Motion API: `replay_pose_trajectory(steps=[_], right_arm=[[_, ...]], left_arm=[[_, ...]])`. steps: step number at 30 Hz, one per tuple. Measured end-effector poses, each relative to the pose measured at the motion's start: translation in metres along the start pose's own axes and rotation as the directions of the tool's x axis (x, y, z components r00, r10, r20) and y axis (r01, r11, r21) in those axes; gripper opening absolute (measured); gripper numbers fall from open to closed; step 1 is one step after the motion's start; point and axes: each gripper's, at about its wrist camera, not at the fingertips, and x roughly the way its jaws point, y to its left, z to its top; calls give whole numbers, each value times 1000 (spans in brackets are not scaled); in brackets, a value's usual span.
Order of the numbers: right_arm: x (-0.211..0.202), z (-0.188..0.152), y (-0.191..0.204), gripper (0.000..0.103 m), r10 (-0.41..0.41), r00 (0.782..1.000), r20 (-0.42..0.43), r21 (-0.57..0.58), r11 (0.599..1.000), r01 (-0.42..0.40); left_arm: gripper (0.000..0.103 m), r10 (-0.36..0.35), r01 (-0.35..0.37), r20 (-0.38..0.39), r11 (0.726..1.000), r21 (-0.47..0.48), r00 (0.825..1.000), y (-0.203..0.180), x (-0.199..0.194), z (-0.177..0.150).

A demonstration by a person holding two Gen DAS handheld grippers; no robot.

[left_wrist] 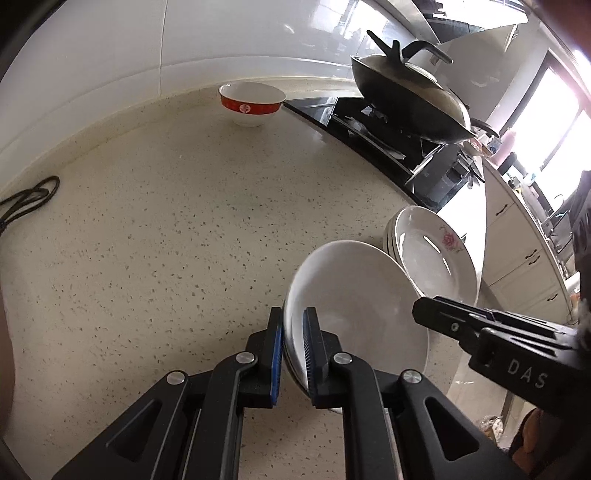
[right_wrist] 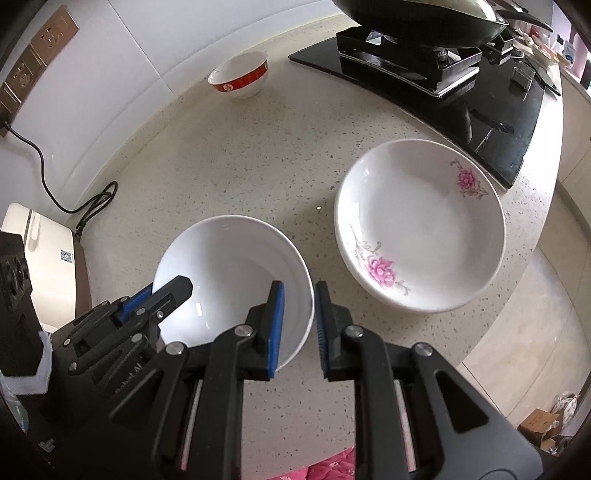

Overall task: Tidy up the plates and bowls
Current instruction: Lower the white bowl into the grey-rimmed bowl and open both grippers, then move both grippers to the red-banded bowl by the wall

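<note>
A plain white bowl (left_wrist: 354, 295) (right_wrist: 229, 266) sits low over the speckled counter (left_wrist: 166, 240), tilted; I cannot tell whether it rests on it. My left gripper (left_wrist: 293, 314) is shut on its left rim, and shows again in the right wrist view (right_wrist: 170, 291). My right gripper (right_wrist: 299, 286) straddles the opposite rim, one finger inside and one outside, with a thin gap at the outer pad; it also shows in the left wrist view (left_wrist: 424, 310). A stack of flowered plates (left_wrist: 436, 258) (right_wrist: 421, 225) lies just right of the bowl. A red-banded bowl (left_wrist: 251, 103) (right_wrist: 240, 77) stands by the wall.
A black hob with a lidded wok (left_wrist: 410, 99) (right_wrist: 424, 14) fills the far right. A black cable (left_wrist: 33, 195) (right_wrist: 92, 206) lies at the left beside a white appliance (right_wrist: 40, 251), under wall sockets (right_wrist: 37, 59). The counter's edge curves close behind the plates.
</note>
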Motion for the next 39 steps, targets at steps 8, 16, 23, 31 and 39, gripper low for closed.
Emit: replay_pose_trajectory(steps=[8,16,23,31,39], right_arm=[[-3,-3,-7,21,7,1000,1,26,1000,-7],[-15,-6,-16,33,12,999,45,75,997,-15],[-35,-2,-11,53,16,991,130,77,997,-26],[-28,6,-7,53,34,993,116,78,996,-43],[-16,25,-1,57,61,994,88,74,995,-68]], left_arm=[[33,31,-30,-11,999,32,999,-6,2,-1],[77,41,-43,103,999,13,994,-5,-24,0],[78,15,-8,90,997,-74,996,13,-25,4],[78,19,-14,38,990,-138,999,28,-13,6],[78,21,-12,36,976,-216,999,47,-5,22]])
